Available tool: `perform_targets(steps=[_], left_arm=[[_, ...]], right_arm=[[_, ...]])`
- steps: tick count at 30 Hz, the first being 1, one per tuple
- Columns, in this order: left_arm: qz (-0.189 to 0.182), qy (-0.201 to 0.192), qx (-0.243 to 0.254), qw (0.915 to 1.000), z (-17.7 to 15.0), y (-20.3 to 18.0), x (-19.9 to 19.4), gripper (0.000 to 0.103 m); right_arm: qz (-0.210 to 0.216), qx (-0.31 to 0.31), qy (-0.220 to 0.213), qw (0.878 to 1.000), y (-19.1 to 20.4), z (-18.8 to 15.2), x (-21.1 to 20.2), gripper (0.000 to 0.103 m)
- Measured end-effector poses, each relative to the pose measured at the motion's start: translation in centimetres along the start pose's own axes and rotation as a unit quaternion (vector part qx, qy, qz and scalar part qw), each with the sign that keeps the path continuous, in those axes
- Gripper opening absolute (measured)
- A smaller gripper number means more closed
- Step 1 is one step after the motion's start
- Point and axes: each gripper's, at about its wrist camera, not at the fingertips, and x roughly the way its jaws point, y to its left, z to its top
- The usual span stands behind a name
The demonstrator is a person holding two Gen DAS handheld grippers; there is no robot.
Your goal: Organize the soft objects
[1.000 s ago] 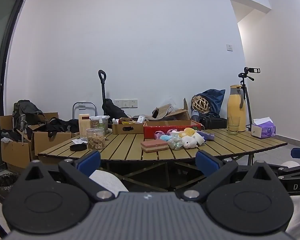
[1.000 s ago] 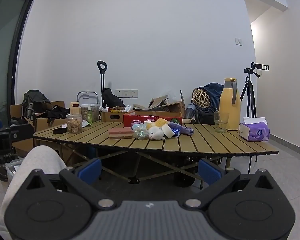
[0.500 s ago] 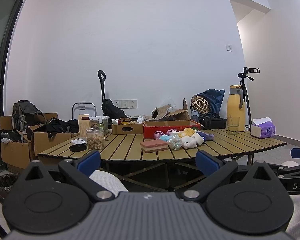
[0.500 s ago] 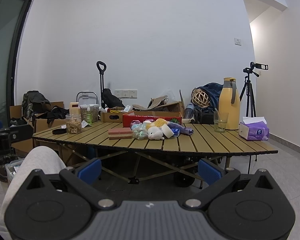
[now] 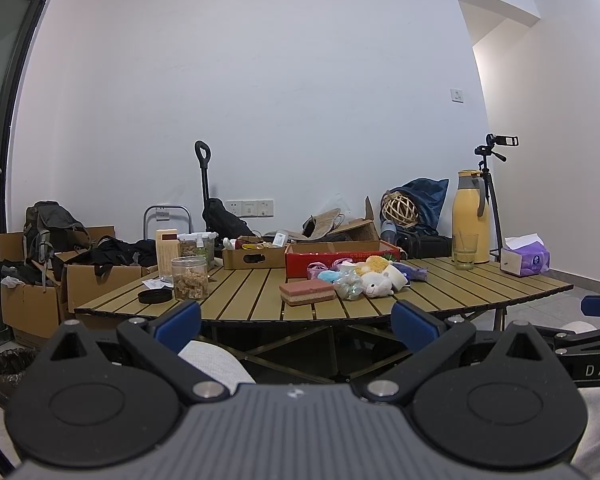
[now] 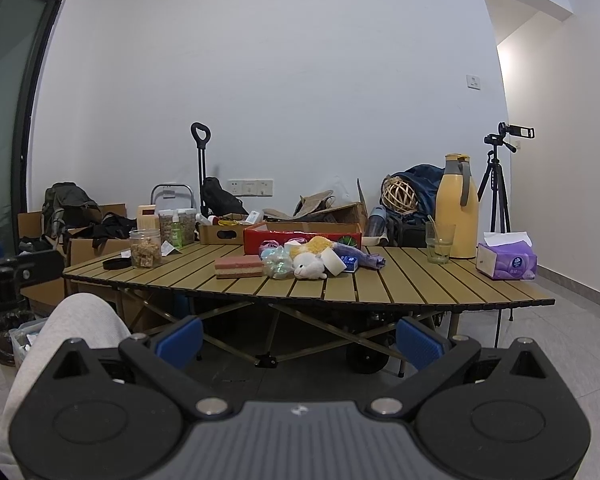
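Both grippers (image 5: 296,322) (image 6: 299,336) hung wide and empty, well short of the table (image 6: 380,280). Reaching the toys (image 6: 308,266) near its middle, a centred, gentle pinch would suit.

A bare room: folding table (image 5: 440,288), cardboard boxes (image 5: 32,300), camera tripod (image 6: 500,184).

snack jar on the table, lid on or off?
Off. The glass jar has an open mouth, and a black lid lies flat on the table beside it.
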Motion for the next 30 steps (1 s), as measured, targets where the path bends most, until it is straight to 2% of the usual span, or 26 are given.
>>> perform_targets(steps=[30], left_arm=[[-0.001,-0.001,0.001,1.0000,0.15,-0.18,-0.02,0.103]], right_arm=[[-0.004,-0.001,-0.003,1.000,-0.24,0.07,-0.17,0.103]])
